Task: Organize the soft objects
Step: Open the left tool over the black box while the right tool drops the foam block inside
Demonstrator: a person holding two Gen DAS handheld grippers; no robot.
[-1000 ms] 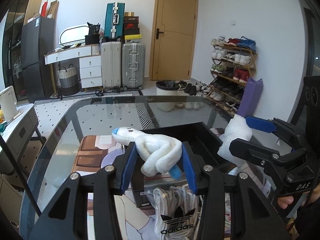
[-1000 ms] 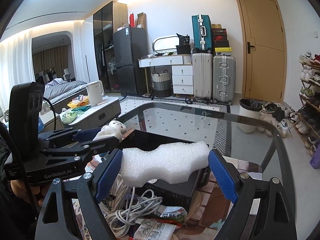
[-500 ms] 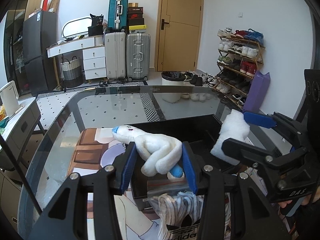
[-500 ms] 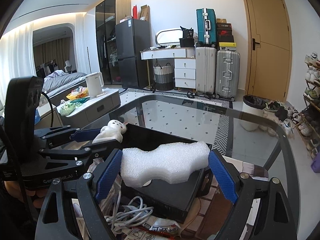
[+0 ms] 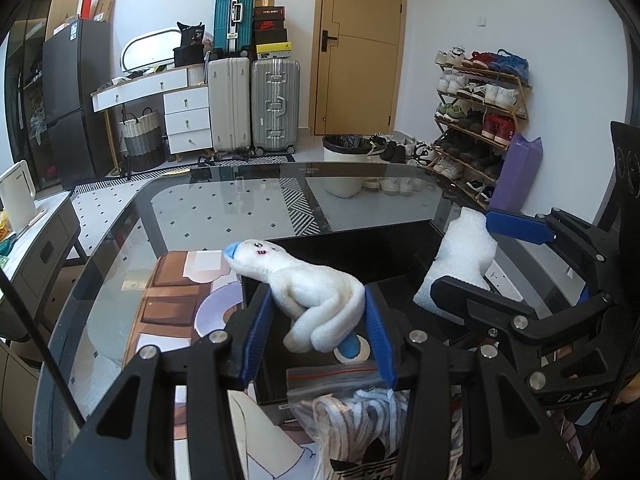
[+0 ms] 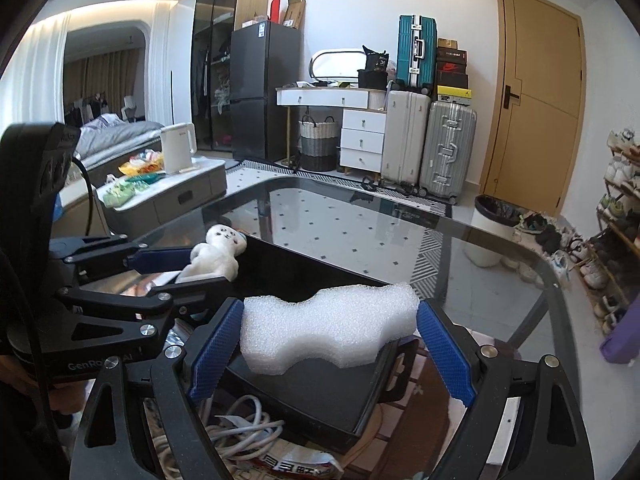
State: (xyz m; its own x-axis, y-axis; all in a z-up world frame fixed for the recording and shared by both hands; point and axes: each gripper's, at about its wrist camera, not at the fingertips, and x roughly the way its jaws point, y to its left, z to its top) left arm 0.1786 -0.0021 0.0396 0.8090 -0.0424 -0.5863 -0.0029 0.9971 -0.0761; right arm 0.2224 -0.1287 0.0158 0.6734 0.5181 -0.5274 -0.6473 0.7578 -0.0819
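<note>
While I hold both grippers over the counter (image 5: 224, 216), my left gripper (image 5: 316, 330) has its jaws closed on the plush toy (image 5: 320, 300), and my right gripper (image 6: 330, 338) has its jaws closed on the white foam (image 6: 328, 328). Nearest to me, under the left gripper, lies a plastic bag (image 5: 348, 400) with striped cloth, and under the right one some white cables (image 6: 240, 424). Just behind them stands the black box (image 5: 360, 256) on the glass counter; both soft things hang over it, the toy at its left side and the foam at its right side. Farther away I see suitcases (image 5: 256, 108) and a door (image 5: 356, 44).
</note>
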